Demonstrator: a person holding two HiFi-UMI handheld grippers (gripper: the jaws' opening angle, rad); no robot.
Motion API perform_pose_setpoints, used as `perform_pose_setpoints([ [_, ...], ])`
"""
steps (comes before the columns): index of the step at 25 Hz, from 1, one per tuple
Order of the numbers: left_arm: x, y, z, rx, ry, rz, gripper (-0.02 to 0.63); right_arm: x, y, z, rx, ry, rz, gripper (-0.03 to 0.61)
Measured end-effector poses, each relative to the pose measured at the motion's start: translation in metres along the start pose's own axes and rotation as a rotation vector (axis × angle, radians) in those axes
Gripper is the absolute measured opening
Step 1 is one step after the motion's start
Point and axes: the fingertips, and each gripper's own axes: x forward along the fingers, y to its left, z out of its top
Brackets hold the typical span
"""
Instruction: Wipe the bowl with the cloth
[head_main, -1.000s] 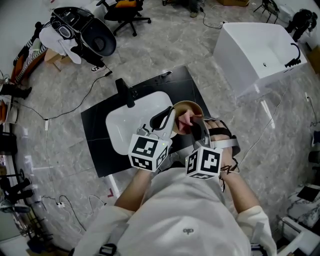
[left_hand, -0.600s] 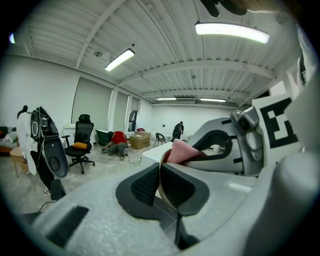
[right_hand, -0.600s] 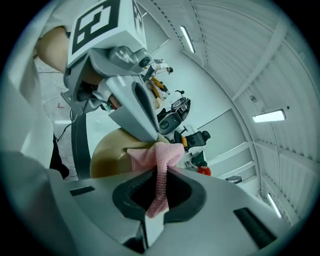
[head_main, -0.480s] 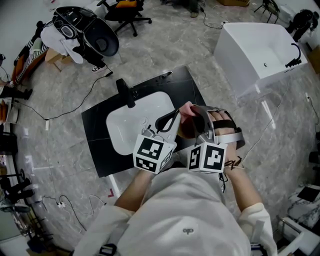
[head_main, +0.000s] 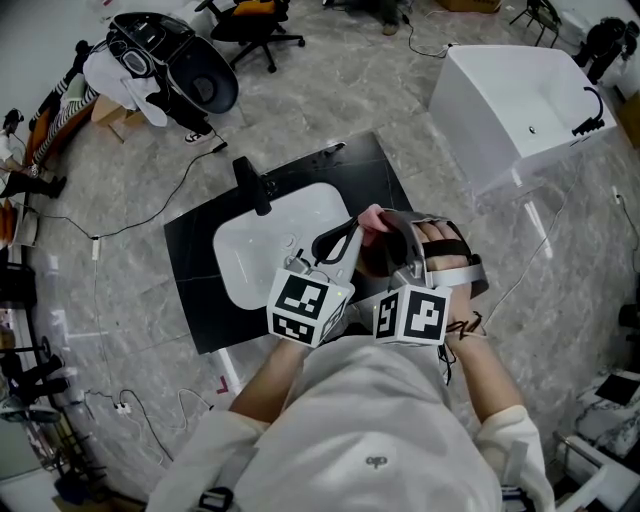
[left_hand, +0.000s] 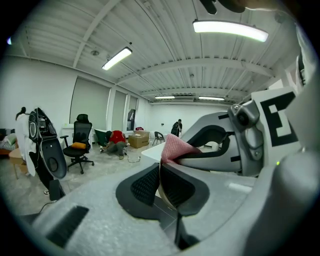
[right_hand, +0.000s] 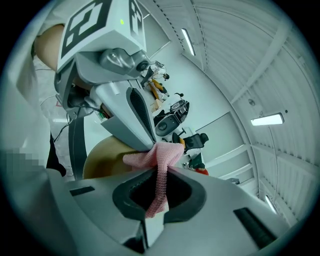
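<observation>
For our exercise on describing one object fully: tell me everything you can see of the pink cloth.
The cloth is pink and soft, with a knitted, ribbed-looking weave. It is small and bunched up. The right gripper is shut on it: a narrow strip hangs down between the pads, while a crumpled wad sticks out past the jaw tips. That wad sits at the tan bowl and seems to touch it. In the head view only a small pink tip shows above the grippers.
</observation>
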Motion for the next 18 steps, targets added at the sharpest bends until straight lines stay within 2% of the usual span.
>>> perform_pose_setpoints([
  [11,0.0,0.02,-0.006,-0.02,0.004,0.054,0.025,-0.001,0.01,-0.023,0.094,0.055,0.024,0.017],
  [18,0.001,0.016,-0.005,-0.013,0.008,0.048,0.025,-0.004,0.002,-0.03,0.115,0.063,0.006,0.017],
])
